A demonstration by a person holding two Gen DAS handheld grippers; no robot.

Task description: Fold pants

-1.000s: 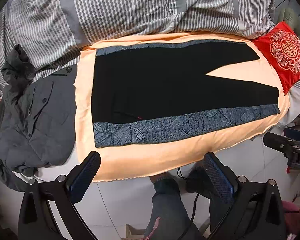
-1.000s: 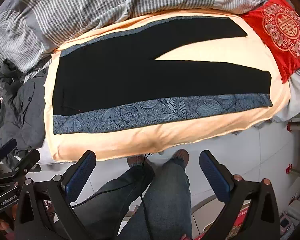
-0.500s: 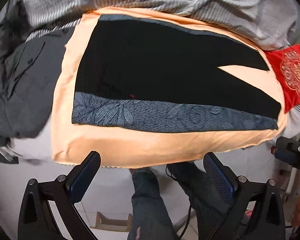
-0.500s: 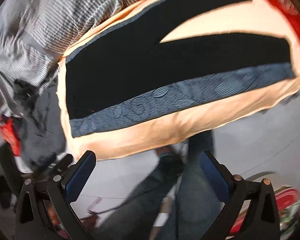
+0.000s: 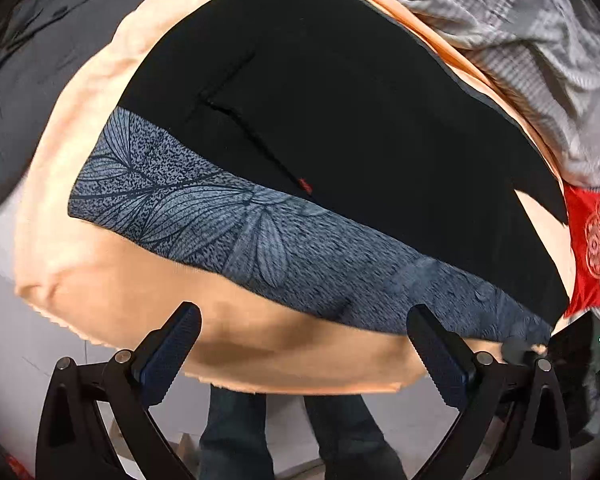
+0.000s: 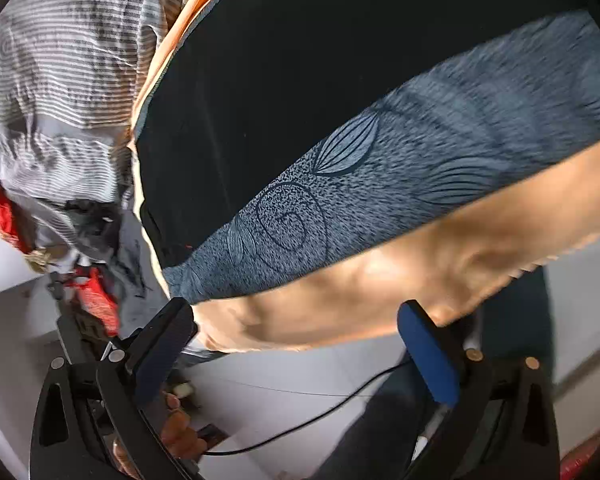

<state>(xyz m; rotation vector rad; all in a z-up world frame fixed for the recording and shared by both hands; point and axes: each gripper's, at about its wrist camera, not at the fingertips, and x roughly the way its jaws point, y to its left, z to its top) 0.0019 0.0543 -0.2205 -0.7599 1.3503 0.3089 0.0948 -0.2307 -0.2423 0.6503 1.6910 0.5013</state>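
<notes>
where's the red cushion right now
In the left wrist view, the red cushion sits at the far right edge, beside the pants' leg ends, below the striped quilt.

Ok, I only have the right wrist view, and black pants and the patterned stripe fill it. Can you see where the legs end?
Observer: Yes. In the left wrist view the pants fork into two legs close to a red cushion.
Operator: Is the left claw holding anything?
Observer: No. The left claw is open and empty, and its view looks across the near edge of the orange sheet.
</notes>
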